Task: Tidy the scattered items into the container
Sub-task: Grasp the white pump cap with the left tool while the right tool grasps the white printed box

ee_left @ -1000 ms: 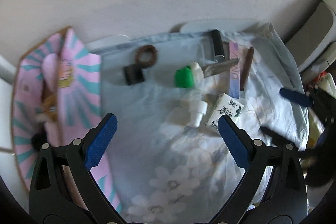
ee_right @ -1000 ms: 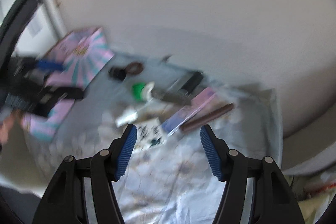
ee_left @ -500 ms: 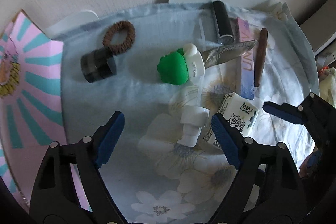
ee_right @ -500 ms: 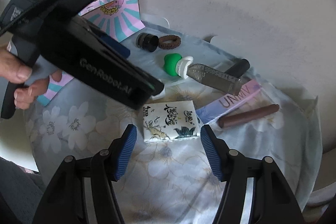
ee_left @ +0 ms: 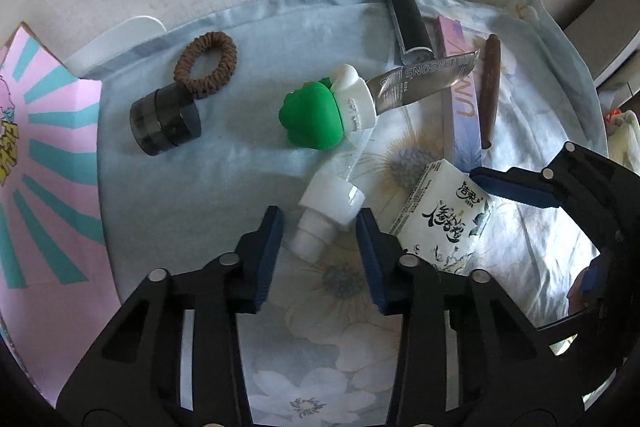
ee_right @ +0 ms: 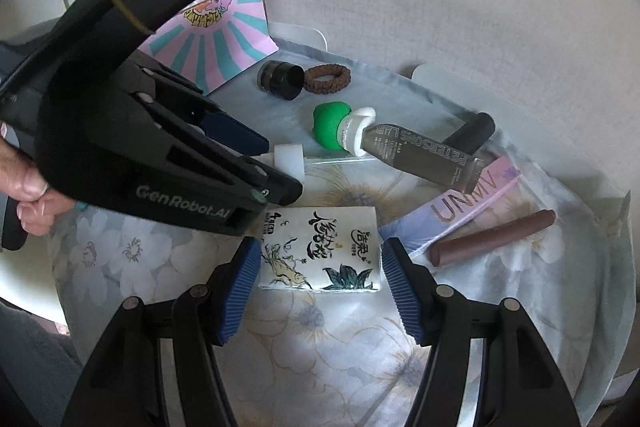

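Left gripper [ee_left: 320, 235] open astride white pump cap [ee_left: 326, 205], right gripper [ee_right: 316, 281] open flanking printed white tissue pack [ee_right: 320, 247] on floral cloth [ee_right: 340, 347], green-capped grey tube [ee_right: 384, 143] behind.

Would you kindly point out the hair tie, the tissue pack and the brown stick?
hair tie [ee_left: 206, 64], left wrist view, on its braided band.
tissue pack [ee_right: 320, 249], right wrist view, on its printed face.
brown stick [ee_right: 494, 237], right wrist view, on its mid shaft.
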`<state>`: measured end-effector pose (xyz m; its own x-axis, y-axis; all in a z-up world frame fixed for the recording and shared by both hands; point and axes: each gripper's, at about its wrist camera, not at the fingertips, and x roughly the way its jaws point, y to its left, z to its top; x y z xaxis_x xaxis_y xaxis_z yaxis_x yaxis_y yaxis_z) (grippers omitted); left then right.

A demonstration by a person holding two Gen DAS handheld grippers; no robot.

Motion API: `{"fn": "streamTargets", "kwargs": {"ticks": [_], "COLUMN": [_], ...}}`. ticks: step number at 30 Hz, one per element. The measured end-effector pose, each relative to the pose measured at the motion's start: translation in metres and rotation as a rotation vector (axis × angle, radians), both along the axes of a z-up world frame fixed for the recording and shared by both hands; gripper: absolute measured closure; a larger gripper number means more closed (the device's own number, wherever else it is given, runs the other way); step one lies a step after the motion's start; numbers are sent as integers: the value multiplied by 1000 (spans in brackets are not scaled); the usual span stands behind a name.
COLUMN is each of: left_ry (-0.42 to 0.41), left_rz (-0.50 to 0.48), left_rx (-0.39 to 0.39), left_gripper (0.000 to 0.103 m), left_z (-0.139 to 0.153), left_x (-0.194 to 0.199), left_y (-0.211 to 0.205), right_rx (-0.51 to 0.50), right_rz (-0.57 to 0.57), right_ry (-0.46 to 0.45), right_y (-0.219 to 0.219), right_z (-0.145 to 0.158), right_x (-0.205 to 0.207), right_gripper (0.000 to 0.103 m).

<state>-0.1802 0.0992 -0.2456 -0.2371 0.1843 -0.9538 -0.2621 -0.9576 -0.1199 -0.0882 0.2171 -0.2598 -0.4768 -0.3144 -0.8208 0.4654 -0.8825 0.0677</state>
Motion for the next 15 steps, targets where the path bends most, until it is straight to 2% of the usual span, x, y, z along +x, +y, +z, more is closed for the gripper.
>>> {"fn": "streamTargets", "kwargs": {"ticks": [5,15], "left_ry": [-5,46], "left_rz": [13,11], "left_rx": [36,95], "left_gripper": [70,76], "left_z": [1,37], "left_x": [0,11], "left_y": [-9,-24], "right_rx": [1,-27], "right_rz": [15,-12], "right_ry": [-16,-13], "right_y": [-2,5], "right_z": [-4,8], "right_x": [-2,11], "right_gripper": [44,46]}}
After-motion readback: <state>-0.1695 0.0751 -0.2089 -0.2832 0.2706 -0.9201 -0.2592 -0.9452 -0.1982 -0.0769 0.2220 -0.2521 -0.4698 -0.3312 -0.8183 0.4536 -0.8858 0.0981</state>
